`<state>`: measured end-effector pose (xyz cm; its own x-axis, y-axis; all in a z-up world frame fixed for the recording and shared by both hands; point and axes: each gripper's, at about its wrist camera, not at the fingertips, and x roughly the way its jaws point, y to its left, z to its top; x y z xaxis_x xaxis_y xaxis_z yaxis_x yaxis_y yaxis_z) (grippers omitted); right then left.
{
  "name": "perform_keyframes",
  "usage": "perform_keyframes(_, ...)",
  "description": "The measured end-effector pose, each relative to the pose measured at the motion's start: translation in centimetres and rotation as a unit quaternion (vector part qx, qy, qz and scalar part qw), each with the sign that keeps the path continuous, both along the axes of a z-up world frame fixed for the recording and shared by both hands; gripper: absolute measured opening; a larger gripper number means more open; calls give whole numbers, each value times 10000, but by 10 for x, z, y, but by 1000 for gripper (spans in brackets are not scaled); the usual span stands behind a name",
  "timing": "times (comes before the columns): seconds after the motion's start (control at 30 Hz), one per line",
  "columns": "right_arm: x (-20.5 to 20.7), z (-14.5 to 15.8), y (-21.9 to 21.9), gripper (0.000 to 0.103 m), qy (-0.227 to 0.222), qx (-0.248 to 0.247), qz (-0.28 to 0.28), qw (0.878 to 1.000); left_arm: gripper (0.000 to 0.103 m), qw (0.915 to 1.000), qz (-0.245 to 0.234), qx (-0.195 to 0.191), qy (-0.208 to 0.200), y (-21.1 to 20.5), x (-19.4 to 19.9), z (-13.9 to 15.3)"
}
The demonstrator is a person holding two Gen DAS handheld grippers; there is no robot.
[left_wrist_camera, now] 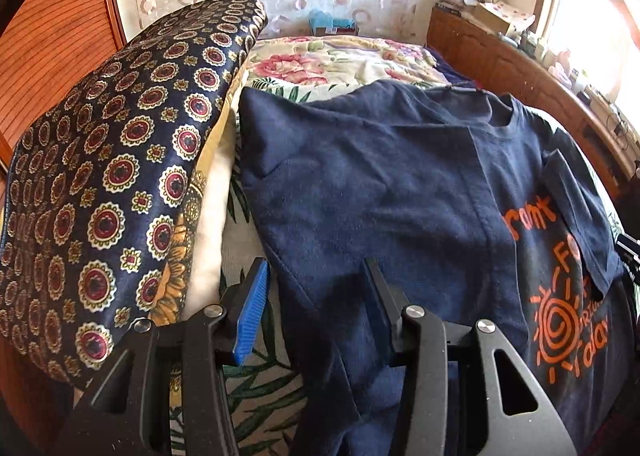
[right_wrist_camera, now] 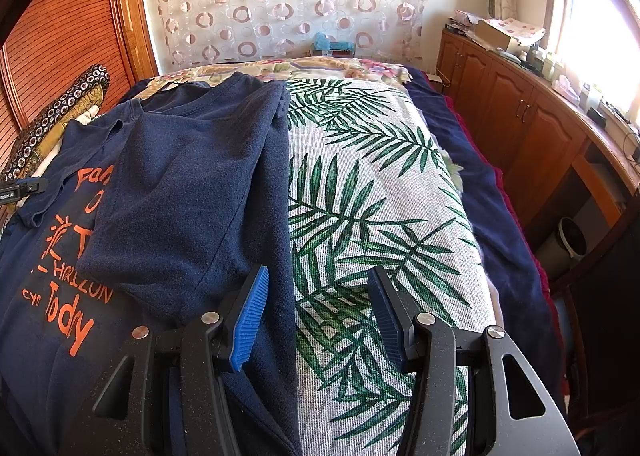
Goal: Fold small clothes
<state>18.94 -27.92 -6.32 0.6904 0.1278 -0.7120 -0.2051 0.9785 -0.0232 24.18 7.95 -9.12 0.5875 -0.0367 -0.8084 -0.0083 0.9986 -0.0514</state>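
Observation:
A navy T-shirt (left_wrist_camera: 380,184) with an orange sun and lettering lies flat on the bed, collar toward the curtain. Plain navy cloth is folded over part of the print in both views. My left gripper (left_wrist_camera: 316,292) hovers low over the shirt's left hem edge. Its jaws stand apart and the pads do not press the cloth. My right gripper (right_wrist_camera: 318,296) is open over the T-shirt's (right_wrist_camera: 192,184) folded right edge, its left pad above the cloth and its right one above the bedspread. Each gripper shows at the edge of the other's view: the right gripper (left_wrist_camera: 629,249), the left gripper (right_wrist_camera: 20,188).
A palm-leaf bedspread (right_wrist_camera: 380,196) covers the bed. A navy medallion-patterned cushion (left_wrist_camera: 100,196) leans close on the left. A wooden cabinet (right_wrist_camera: 520,116) with clutter on top runs along the right under the window, with a round white appliance (right_wrist_camera: 568,244) on the floor beside it.

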Motion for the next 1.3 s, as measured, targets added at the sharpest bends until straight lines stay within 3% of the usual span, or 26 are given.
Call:
perform_keyframes(0.13,0,0,0,53,2,-1,0,10000,48,10000,39,-24,-17,-2,2,1)
perform_keyframes(0.3,0,0,0,53,11,11,-1,10000,18,9997,167,-148,-135,7,3,1)
perform_keyframes(0.47,1,4,2,53,41,33,158,9999,16,9996,133,-175,-163,11,-1,1)
perform_keyframes(0.63,11,23,5,53,-45,391,466,9981,16,9994,195,-252,-164,13,-2,2)
perform_keyframes(0.9,78,23,14,54,469,729,672,9940,17,9994,187,-234,-168,10,2,1)
perform_keyframes(0.97,94,18,17,54,563,685,621,9941,17,9995,152,-175,-194,8,3,1)
perform_keyframes(1.07,113,10,26,54,594,490,632,9950,7,9997,65,-114,-216,5,2,1)
perform_keyframes(1.27,129,8,42,54,590,361,672,9953,5,9988,44,-218,-442,6,-5,11)
perform_keyframes(1.3,129,9,45,47,579,313,713,9953,5,9983,26,-253,-523,6,-8,16)
